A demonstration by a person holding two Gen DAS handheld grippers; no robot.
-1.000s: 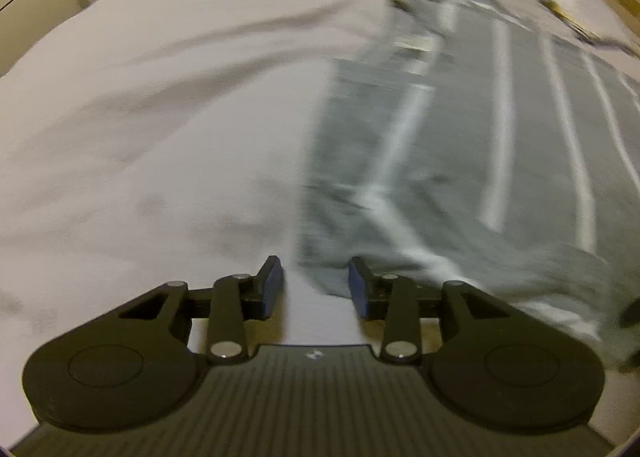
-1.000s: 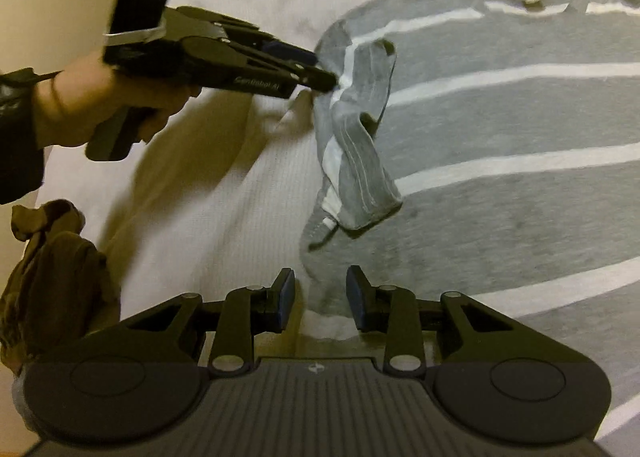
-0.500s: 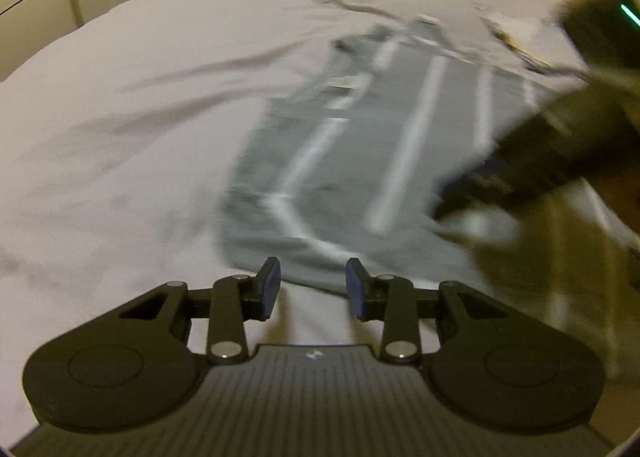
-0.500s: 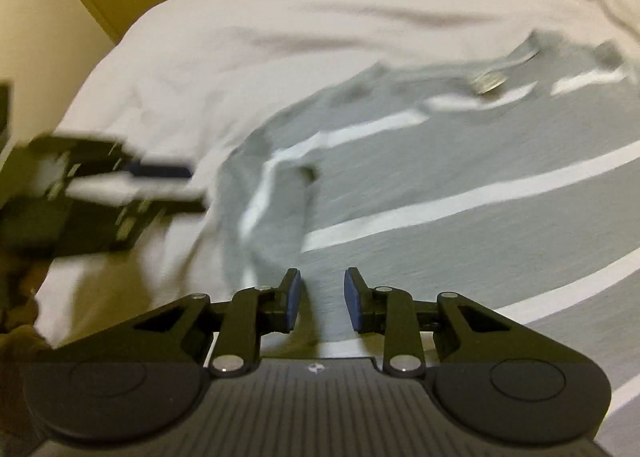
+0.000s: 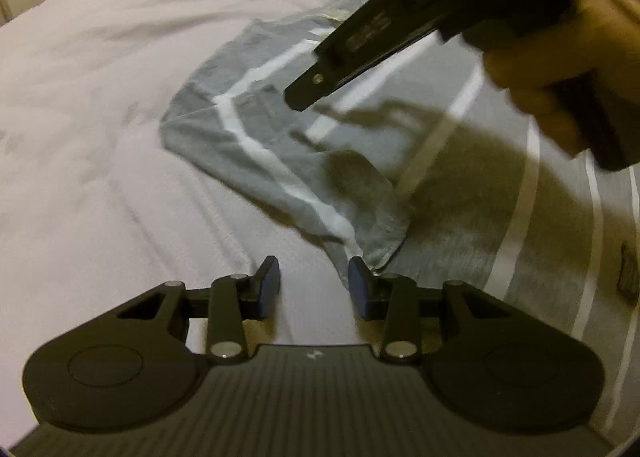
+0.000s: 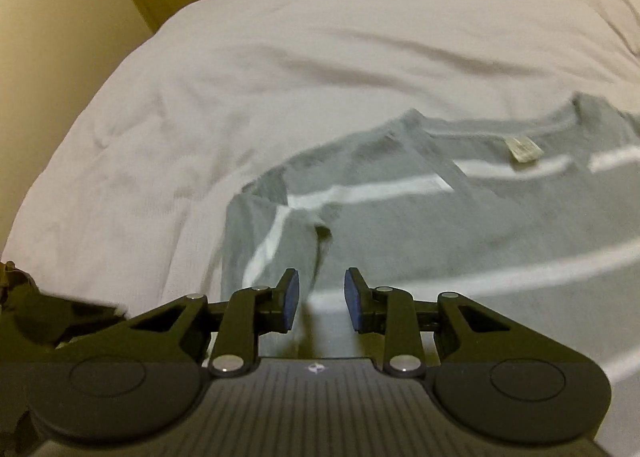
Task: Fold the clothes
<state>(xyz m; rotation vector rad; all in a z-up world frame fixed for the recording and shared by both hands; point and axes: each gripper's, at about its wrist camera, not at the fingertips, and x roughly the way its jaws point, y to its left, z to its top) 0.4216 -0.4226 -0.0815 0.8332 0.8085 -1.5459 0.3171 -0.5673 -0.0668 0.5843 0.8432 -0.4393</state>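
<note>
A grey T-shirt (image 6: 460,225) with white stripes lies flat on a white bedsheet (image 6: 280,57), its sleeve (image 5: 280,153) folded in over the body. The sleeve's cuff end sits just ahead of the left gripper (image 5: 314,281), whose jaws stand apart and empty; the shirt's length runs away to that gripper's right. The right gripper (image 6: 318,297), jaws likewise parted and holding nothing, hovers over the folded sleeve, collar label (image 6: 524,149) beyond.

One shirt (image 5: 460,193), two tongs (image 5: 313,281)
</note>
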